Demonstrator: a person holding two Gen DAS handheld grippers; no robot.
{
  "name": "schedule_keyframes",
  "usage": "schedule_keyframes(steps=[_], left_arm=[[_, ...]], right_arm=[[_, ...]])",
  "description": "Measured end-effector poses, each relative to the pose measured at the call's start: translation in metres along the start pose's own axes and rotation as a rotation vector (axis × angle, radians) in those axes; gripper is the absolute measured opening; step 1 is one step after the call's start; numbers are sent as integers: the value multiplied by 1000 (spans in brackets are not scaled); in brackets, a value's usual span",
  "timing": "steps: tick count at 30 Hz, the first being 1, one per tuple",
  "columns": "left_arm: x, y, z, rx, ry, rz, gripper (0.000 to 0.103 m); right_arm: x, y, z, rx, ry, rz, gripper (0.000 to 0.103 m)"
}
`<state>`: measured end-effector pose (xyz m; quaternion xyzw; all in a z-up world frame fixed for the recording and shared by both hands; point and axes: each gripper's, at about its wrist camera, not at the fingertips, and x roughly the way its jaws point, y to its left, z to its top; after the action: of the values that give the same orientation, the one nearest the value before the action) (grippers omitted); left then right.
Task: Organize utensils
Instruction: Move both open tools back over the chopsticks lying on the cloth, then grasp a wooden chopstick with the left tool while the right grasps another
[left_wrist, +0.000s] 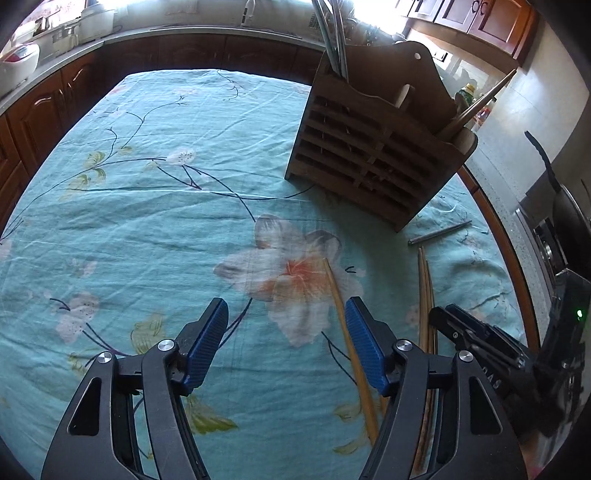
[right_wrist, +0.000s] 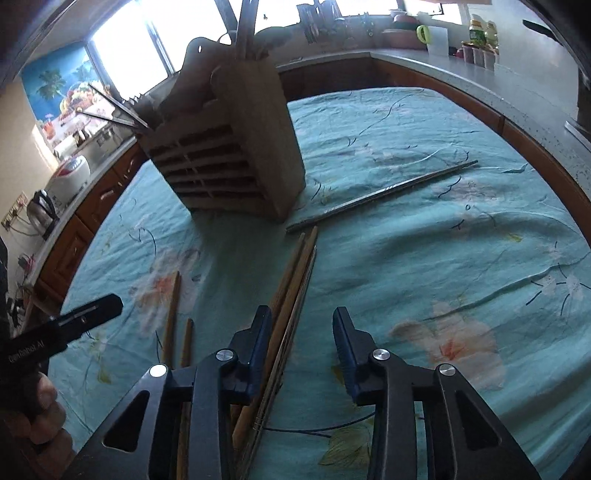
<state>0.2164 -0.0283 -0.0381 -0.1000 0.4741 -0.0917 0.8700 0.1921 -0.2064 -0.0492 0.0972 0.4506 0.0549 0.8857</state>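
While both tools hover with their jaws spread wide and nothing between them, the loose chopsticks lie flat on the teal flowered cloth that covers the desk (left_wrist: 155, 206). The left tool (left_wrist: 286, 338) hangs just above a single wooden chopstick (left_wrist: 341, 317), which runs close along the inner face of its right finger. The right tool (right_wrist: 301, 341) hangs over a bundle of wooden chopsticks (right_wrist: 291, 280) that passes under its left finger. Farther out, a metal chopstick pair (right_wrist: 380, 195) lies at an angle near the foot of the slatted wooden holder (right_wrist: 236, 155), which already carries several utensils upright. The wooden sticks are likely light, stiff and fairly grippy; the metal ones look smoother and probably slip more easily. Because all of them lie flush on soft cloth, a pinch across the middle of the shaft seems best, pressing slightly into the fabric so a stick neither rolls nor tips once lifted.
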Motion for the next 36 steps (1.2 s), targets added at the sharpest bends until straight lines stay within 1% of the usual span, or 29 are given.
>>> schedule_keyframes(steps=[2, 5, 6, 7, 8, 9, 10, 11, 12, 13, 16, 19, 22, 25, 27, 28, 29, 32, 36], left_arm=[[2, 0, 0, 3, 6, -3, 66], [5, 0, 0, 9, 10, -7, 66], [5, 0, 0, 10, 10, -9, 66], [6, 0, 0, 12, 11, -10, 66], [7, 0, 0, 13, 13, -10, 66], [8, 0, 0, 15, 15, -13, 66], [9, -1, 0, 17, 15, -15, 66], [9, -1, 1, 18, 15, -14, 66], [11, -3, 1, 20, 15, -14, 66], [12, -4, 2, 22, 15, -13, 66], [17, -8, 6, 27, 22, -8, 64], [21, -12, 11, 36, 28, -3, 62], [25, -13, 15, 39, 38, 3, 61], [30, -16, 17, 50, 52, 6, 57], [35, -17, 17, 53, 67, -1, 54], [38, -19, 17, 58, 79, -3, 51], [42, -21, 17, 65, 87, -3, 49], [45, -33, 15, 125, 70, 45, 48], [51, -48, 13, 180, 65, 85, 48]], right_arm=[[-1, 9, -4, -71, -16, -52, 30], [-8, 8, -6, -103, -8, -107, 27], [-11, 4, -8, -110, -9, -134, 23], [-12, -3, -11, -108, 9, -160, 18], [-16, -11, -13, -96, 1, -144, 12], [-19, -18, -14, -79, 3, -148, 11], [-24, -26, -15, -54, -1, -141, 13], [-31, -34, -15, -15, -19, -97, 16], [-37, -39, -15, 12, -36, -74, 16], [-41, -40, -14, 21, -46, -65, 16], [-47, -31, -8, 43, -75, 40, 15], [-37, -14, 2, 31, -63, 100, 15], [-22, -6, 12, 29, -48, 85, 14], [-3, -8, 19, 52, -14, 67, 10], [3, -8, 22, 54, -9, 57, 5], [11, -7, 24, 50, 12, 46, 7], [12, -8, 26, 50, 9, 51, 6], [14, -7, 30, 30, 8, 27, 6], [17, -9, 35, 28, 1, 17, 6]])
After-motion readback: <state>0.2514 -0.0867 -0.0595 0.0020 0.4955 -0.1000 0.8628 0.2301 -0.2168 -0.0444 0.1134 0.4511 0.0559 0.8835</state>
